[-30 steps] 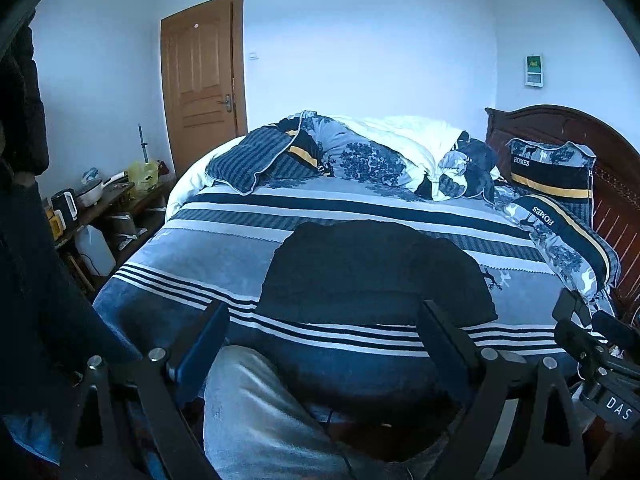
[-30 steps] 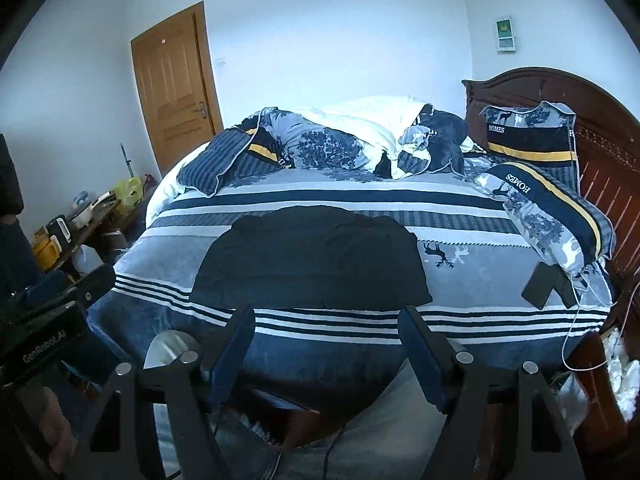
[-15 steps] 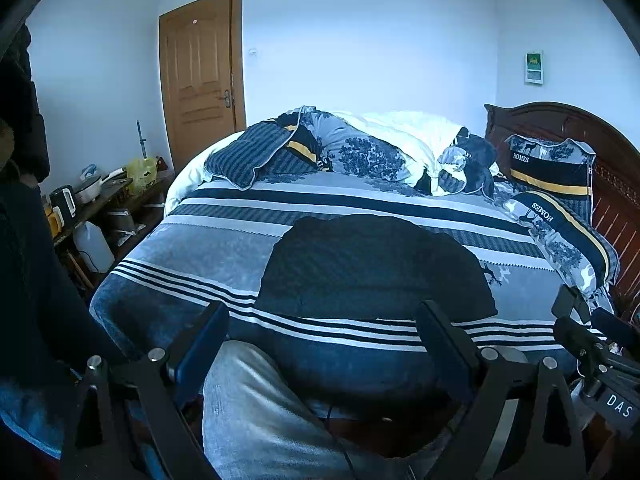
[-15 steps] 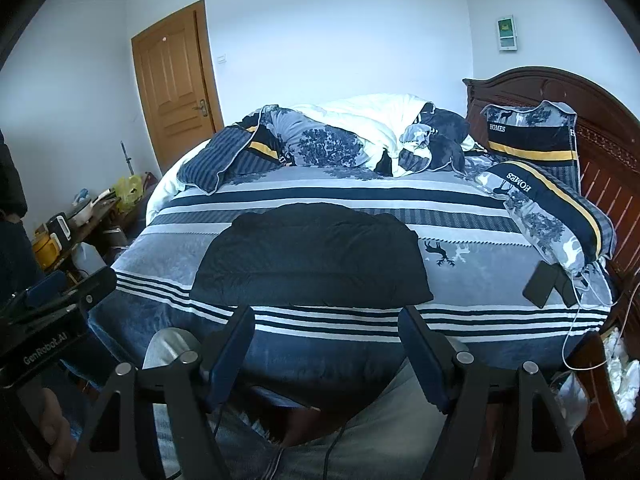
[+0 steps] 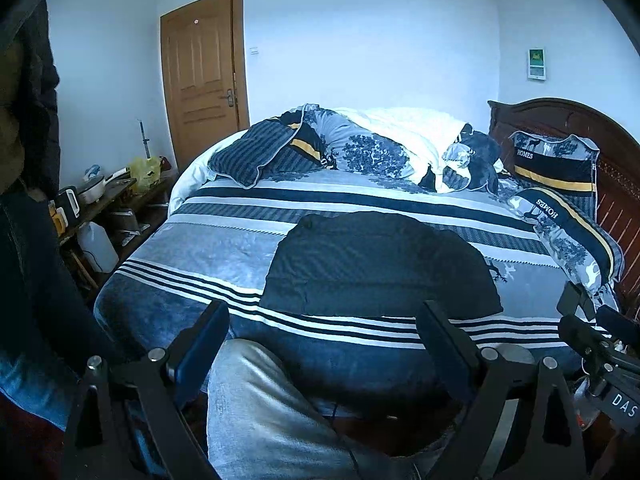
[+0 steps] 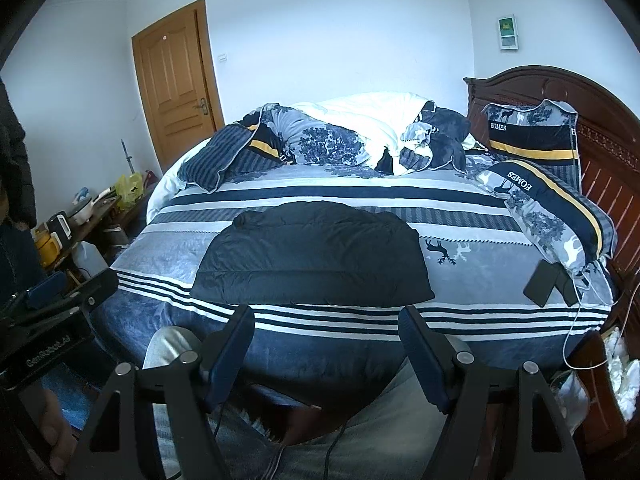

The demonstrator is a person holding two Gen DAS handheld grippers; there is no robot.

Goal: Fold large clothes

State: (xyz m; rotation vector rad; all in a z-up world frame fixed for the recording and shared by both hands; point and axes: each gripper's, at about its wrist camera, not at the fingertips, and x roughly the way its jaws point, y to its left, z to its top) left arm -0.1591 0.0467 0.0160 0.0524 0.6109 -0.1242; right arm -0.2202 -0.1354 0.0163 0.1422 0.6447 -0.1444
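Observation:
A dark garment (image 5: 380, 266) lies flat in a folded rectangle on the striped bedspread (image 5: 192, 252), near the bed's front edge; it also shows in the right wrist view (image 6: 316, 260). My left gripper (image 5: 324, 344) is open and empty, held back from the bed above the person's grey-trousered legs. My right gripper (image 6: 326, 344) is open and empty too, level with the bed's front edge. Neither touches the garment. The right gripper's body shows at the right edge of the left wrist view (image 5: 600, 344).
A heaped duvet (image 6: 352, 136) and pillows (image 6: 548, 200) lie at the back and right, by a wooden headboard (image 6: 560, 92). A phone (image 6: 540, 282) with a cable lies at the bed's right edge. A cluttered low table (image 5: 96, 200) and a door (image 5: 204, 68) stand left.
Both grippers have tilted up and pulled back slightly, so the bed sits a little lower in view. The garment has not moved. Both stay open.

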